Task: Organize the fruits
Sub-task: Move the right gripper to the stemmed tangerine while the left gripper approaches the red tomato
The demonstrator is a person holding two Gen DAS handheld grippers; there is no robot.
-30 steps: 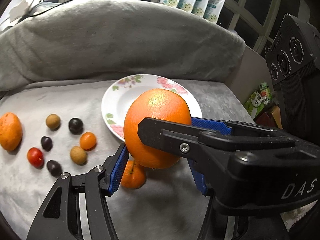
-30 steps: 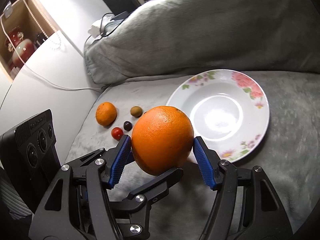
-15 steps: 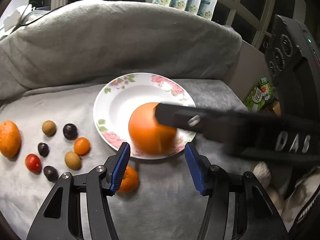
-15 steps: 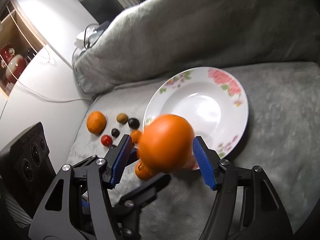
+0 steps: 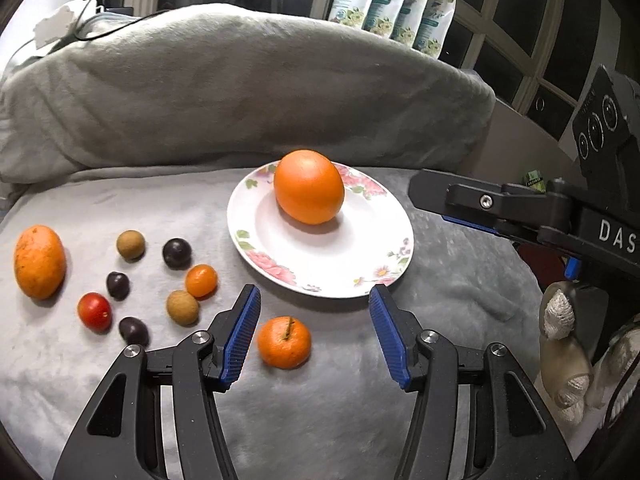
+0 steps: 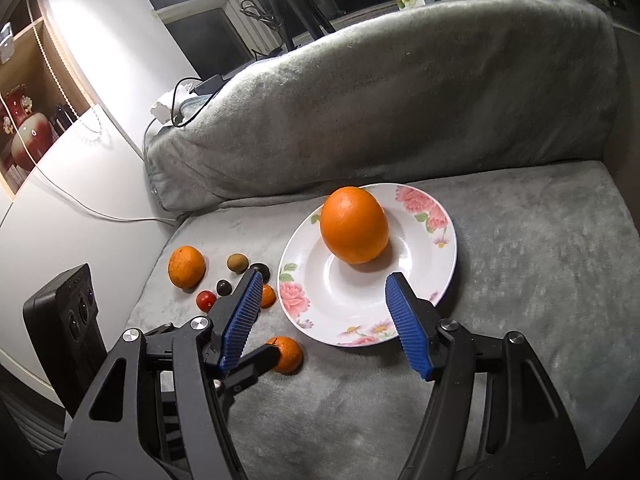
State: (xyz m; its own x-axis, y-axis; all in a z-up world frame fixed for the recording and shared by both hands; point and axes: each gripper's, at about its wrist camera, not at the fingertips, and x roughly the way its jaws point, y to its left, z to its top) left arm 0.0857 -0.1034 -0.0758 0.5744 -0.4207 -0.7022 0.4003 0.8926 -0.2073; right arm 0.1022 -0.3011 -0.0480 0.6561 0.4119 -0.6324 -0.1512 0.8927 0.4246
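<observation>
A large orange (image 5: 309, 186) (image 6: 354, 224) lies on the flowered white plate (image 5: 320, 268) (image 6: 344, 296), toward its far side. My left gripper (image 5: 314, 294) stands open in front of the plate's near rim, with nothing between its blue pads. My right gripper (image 6: 325, 278) is open too, above the plate's near half and short of the orange. A small mandarin (image 5: 284, 342) (image 6: 286, 354) lies on the grey blanket just below the left gripper's left finger. The left gripper's black finger hides part of the mandarin in the right wrist view.
Left of the plate lie a medium orange (image 5: 39, 261), a red tomato (image 5: 94, 311), a kumquat (image 5: 201, 280) and several dark and brown small fruits. A grey cushion (image 5: 240, 92) rises behind the plate. A gloved hand (image 5: 564, 344) shows at the right edge.
The large orange, held up between the grippers' fingers a second ago, has dropped and now lies on the plate. The right gripper has pulled back to the right.
</observation>
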